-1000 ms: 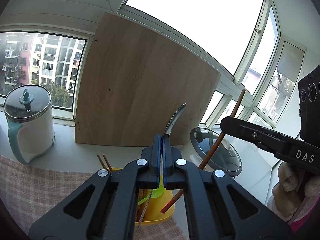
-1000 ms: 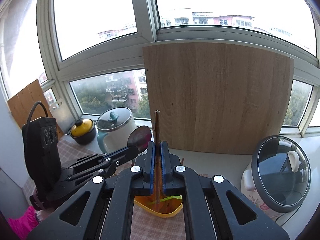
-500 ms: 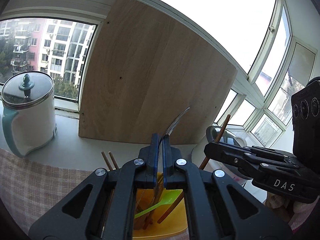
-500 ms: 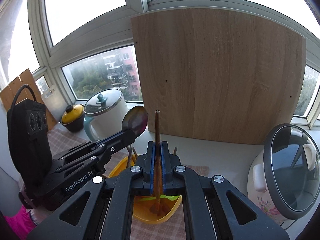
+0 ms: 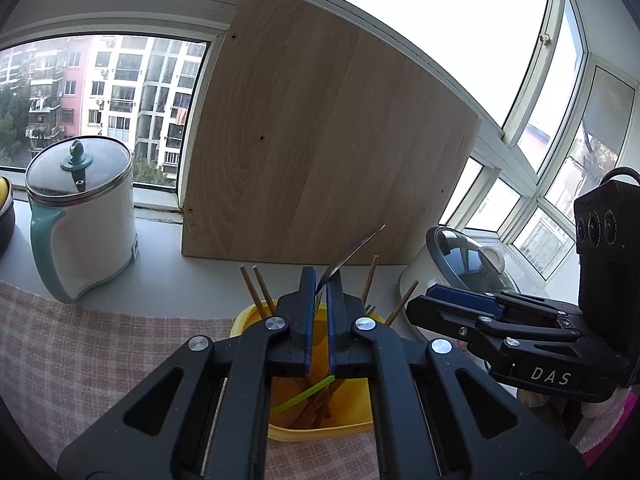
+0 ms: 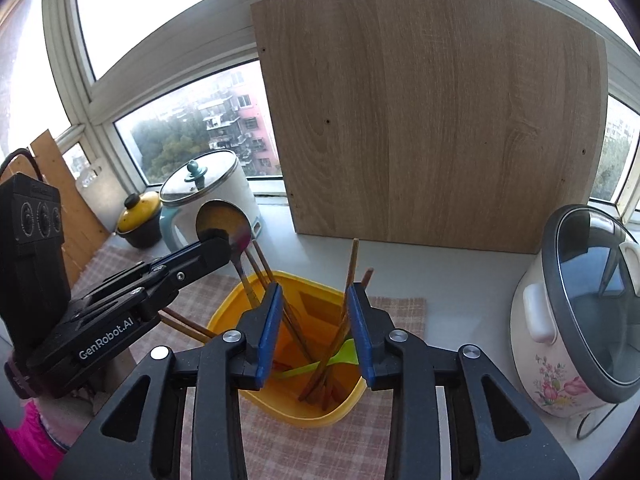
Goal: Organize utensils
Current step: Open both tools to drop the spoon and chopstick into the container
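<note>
Room ahead of both tools is tight: a wooden board [image 6: 432, 120] leans against the window just past the yellow cup [image 6: 256, 392], which stands on a checked cloth [image 6: 280, 448] on the counter [image 6: 460, 276]. To the right of the right hand-held gripper [image 6: 314, 320] a rice cooker [image 6: 576, 320] crowds the cloth's edge. To the left, beyond the left hand-held gripper [image 5: 320, 292], sit a kettle [image 5: 84, 220] and a small yellow-lidded pot [image 6: 140, 216]. The clearest stretch of counter lies between cup and board.

Writing is sparse. The left tool's side reads "GenRobot.AI" in the right wrist view; the right tool's side reads "DAS" in the left wrist view. The cooker bears a flower print, no words.

The left hand-held gripper has its pads pressed together on a metal spoon [image 6: 224, 224], pinching the handle just below the bowl. The bowl sticks up above the fingers and the handle runs down toward the cup's near-left rim.

The right hand-held gripper is over the cup with its jaws opening, blue pads apart. Chopsticks [image 6: 348, 280] lean between them, and I cannot tell whether either pad touches one. More chopsticks and a green utensil [image 6: 340, 354] rest inside the cup.
</note>
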Motion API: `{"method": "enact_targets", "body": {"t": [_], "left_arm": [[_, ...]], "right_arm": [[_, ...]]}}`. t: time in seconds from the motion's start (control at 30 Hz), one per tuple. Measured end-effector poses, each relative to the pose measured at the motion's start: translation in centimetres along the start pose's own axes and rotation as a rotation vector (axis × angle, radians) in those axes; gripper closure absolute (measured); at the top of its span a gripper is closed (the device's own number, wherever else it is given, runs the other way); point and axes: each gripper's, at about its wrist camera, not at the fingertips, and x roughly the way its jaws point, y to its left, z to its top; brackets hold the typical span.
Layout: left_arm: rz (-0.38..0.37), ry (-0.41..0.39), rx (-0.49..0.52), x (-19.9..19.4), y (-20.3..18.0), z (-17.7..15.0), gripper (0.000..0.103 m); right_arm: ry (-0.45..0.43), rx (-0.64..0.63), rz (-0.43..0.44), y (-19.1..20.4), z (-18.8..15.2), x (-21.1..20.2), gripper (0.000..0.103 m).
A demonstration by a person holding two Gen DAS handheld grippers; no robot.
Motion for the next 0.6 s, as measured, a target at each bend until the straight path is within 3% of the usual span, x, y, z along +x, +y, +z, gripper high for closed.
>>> {"method": "enact_targets", "body": {"t": [0.37,0.6], "left_arm": [[-0.001,0.015,0.033,-2.4,-0.2,-0.7,0.082],[-0.006,0.012,0.061,-5.1,-0.4,-1.3,0.082]], "right_arm": [[-0.008,0.003,-0.042,1.6,-2.1,-1.5,0.071],[-0.022,0.017,-0.073,2.6,-3.6,-2.8,0.071]]}}
